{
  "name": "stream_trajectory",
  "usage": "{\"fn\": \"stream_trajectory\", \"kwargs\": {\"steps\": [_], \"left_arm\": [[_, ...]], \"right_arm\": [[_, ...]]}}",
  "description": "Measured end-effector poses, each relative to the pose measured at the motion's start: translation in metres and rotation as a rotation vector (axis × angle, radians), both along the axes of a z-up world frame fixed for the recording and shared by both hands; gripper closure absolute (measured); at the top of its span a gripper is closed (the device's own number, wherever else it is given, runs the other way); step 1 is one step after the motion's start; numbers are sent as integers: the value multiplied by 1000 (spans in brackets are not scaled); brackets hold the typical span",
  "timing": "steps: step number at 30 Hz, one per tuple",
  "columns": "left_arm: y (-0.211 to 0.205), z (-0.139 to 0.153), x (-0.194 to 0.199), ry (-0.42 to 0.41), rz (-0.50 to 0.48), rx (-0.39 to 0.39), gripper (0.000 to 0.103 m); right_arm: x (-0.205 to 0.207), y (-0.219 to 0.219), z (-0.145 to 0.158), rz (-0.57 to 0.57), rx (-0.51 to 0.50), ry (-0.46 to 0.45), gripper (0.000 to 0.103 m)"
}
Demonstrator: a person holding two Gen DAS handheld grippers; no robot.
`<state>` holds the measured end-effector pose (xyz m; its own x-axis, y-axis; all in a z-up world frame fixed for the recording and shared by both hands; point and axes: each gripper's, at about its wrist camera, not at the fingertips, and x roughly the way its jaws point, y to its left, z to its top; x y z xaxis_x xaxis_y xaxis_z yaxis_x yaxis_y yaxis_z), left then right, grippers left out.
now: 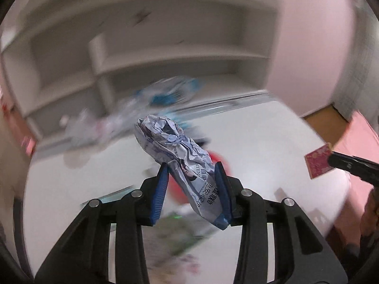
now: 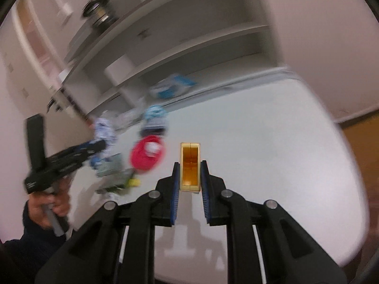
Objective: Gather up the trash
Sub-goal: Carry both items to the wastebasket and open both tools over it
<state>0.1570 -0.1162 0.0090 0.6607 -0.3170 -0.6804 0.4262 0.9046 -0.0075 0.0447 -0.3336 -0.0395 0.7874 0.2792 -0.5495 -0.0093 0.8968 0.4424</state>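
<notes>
My left gripper (image 1: 193,172) is shut on a crumpled white and blue printed wrapper (image 1: 180,153) and holds it above the white table (image 1: 260,142). My right gripper (image 2: 190,165) is shut on a small box (image 2: 190,163), gold inside in the right wrist view and red patterned outside in the left wrist view (image 1: 318,163), held above the table. The left gripper also shows at the left of the right wrist view (image 2: 99,145) with the wrapper (image 2: 104,130). Both views are blurred.
Other trash lies on the table: a red round lid (image 2: 146,155), a blue and white packet (image 2: 173,86), a green wrapper (image 2: 113,172), a blue-topped cup (image 2: 155,116). A white shelf unit (image 1: 154,54) stands behind the table. Brown floor (image 2: 360,137) lies to the right.
</notes>
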Motion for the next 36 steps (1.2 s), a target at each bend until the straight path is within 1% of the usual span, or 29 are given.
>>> {"fn": "stream_trajectory", "kwargs": {"steps": [2, 4, 5, 6, 7, 9, 10, 12, 13, 15, 16, 17, 18, 19, 21, 24, 26, 28, 29, 31, 32, 33, 34, 35, 36], "left_arm": [[-33, 5, -21, -16, -101, -8, 64], [-68, 5, -42, -13, -211, -26, 64], [-97, 3, -59, -10, -299, -37, 64], [-114, 0, -69, -7, -344, -39, 64], [-132, -3, -81, -2, -400, -43, 64], [-176, -15, -111, 27, -538, -63, 64], [-201, -23, -128, 55, -620, -76, 64], [-234, -40, -151, 93, -720, -81, 64], [-255, -54, -165, 126, -781, -80, 64], [-284, -79, -180, 184, -850, -73, 64], [-297, -93, -186, 214, -878, -61, 64], [-316, -117, -193, 263, -915, -41, 64], [-327, -132, -196, 290, -928, -30, 64], [-340, -154, -197, 321, -940, -10, 64], [-358, -188, -195, 376, -943, 26, 64], [-382, -238, -192, 487, -934, 60, 64], [-392, -259, -190, 513, -923, 91, 64], [-397, -269, -189, 527, -932, 101, 63], [-397, -271, -197, 532, -938, 104, 62], [-402, -271, -195, 536, -954, 106, 61], [-403, -270, -197, 528, -958, 108, 56], [-405, -268, -200, 519, -963, 111, 48], [-404, -267, -204, 509, -967, 112, 43], [-405, -268, -210, 498, -971, 110, 40], [-405, -269, -214, 492, -975, 111, 40]], "right_arm": [[-36, -32, -7, -104, 3, 2, 86], [-69, -60, -16, -196, 7, 10, 86], [-88, -75, -22, -251, 7, 18, 86], [-111, -94, -30, -324, 7, 31, 86], [-125, -105, -36, -369, 7, 40, 86], [-160, -133, -52, -472, 16, 72, 86], [-180, -148, -64, -528, 27, 97, 86], [-214, -175, -91, -626, 54, 163, 86], [-224, -184, -102, -649, 71, 184, 86], [-248, -207, -134, -719, 114, 265, 86], [-255, -213, -146, -736, 129, 296, 86], [-263, -221, -162, -756, 157, 330, 86], [-271, -229, -179, -770, 188, 370, 86], [-274, -233, -188, -773, 204, 391, 86], [-281, -241, -210, -783, 256, 434, 86], [-283, -247, -226, -771, 281, 465, 86], [-281, -247, -235, -760, 289, 490, 86], [-279, -247, -239, -749, 295, 502, 86], [-278, -246, -241, -746, 296, 508, 86], [-277, -244, -243, -746, 301, 514, 86], [-276, -244, -244, -746, 305, 516, 86], [-273, -245, -245, -747, 307, 518, 86], [-271, -245, -245, -747, 306, 523, 86], [-268, -244, -246, -746, 306, 527, 86], [-267, -244, -247, -743, 306, 531, 86]]}}
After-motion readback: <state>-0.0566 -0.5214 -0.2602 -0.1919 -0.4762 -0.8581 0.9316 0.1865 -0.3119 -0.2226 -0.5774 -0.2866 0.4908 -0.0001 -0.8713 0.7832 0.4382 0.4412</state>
